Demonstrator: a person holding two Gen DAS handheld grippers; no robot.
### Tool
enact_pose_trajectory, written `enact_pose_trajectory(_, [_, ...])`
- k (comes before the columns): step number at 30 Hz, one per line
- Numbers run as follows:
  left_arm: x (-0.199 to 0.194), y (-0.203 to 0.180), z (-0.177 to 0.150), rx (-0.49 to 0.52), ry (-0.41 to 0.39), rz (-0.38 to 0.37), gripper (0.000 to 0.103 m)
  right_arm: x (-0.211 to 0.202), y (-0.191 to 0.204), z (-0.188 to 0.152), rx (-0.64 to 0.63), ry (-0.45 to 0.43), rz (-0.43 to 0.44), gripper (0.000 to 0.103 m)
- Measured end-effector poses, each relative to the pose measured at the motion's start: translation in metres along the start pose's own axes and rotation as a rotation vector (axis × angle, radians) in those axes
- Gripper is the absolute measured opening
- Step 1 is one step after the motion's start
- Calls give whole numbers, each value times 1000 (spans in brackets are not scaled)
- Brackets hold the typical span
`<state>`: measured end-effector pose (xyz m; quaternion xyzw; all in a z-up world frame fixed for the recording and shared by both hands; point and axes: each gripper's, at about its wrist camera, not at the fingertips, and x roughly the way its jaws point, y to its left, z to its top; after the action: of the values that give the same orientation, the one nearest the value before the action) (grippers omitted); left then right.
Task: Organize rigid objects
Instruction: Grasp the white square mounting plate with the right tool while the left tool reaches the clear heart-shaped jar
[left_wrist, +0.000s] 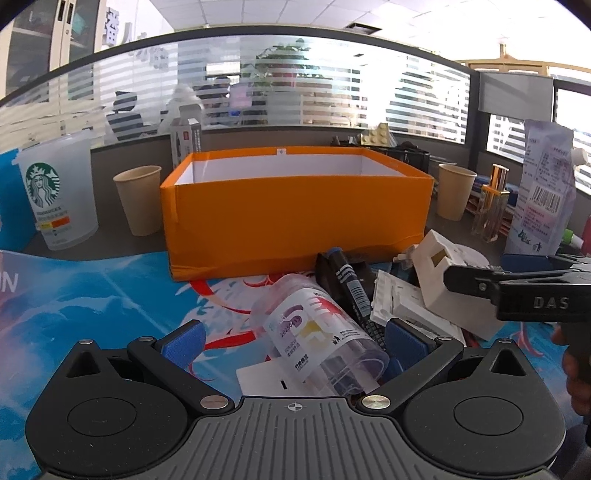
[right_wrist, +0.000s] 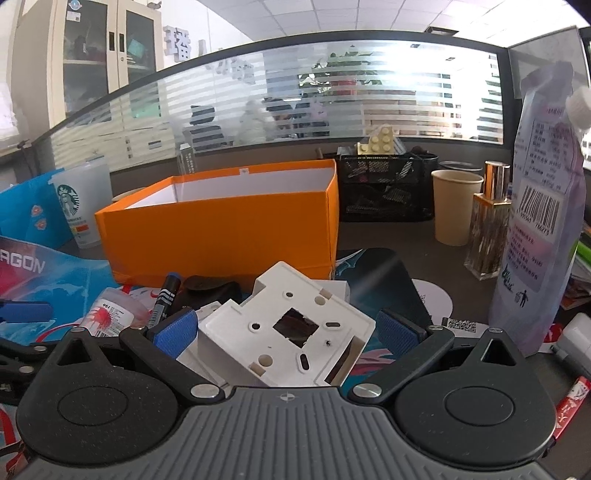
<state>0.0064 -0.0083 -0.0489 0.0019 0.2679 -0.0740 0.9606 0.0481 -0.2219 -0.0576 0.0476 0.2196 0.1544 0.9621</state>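
Observation:
An open orange box (left_wrist: 295, 218) stands on the desk, also in the right wrist view (right_wrist: 221, 236). In front of it lies a pile: a clear labelled plastic bottle (left_wrist: 317, 332), a black marker (left_wrist: 351, 284), and a white plastic wall box (right_wrist: 284, 328). My left gripper (left_wrist: 293, 339) is open, its blue pads either side of the bottle. My right gripper (right_wrist: 284, 328) is open around the white wall box (left_wrist: 447, 280), and its black body shows in the left wrist view. I cannot tell if the pads touch.
A Starbucks cup (left_wrist: 55, 192) and paper cup (left_wrist: 138, 199) stand left of the box. Another paper cup (right_wrist: 456, 206), a perfume bottle (right_wrist: 489, 221), a tall refill pouch (right_wrist: 539, 206) and a black mesh organizer (right_wrist: 384, 188) stand to the right.

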Motion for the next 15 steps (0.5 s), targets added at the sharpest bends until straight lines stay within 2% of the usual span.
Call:
enact_pose_trajectory(3, [5, 1, -1, 3, -12, -31, 103, 2, -5, -3, 9, 1, 31, 103])
enact_pose_trajectory(7, [17, -1, 1, 17, 24, -46, 103, 7, -10, -4, 16, 25, 60, 103])
enact_pose_trajectory(15, [27, 2, 3, 11, 41, -102, 103, 9, -13, -4, 56, 17, 53, 103])
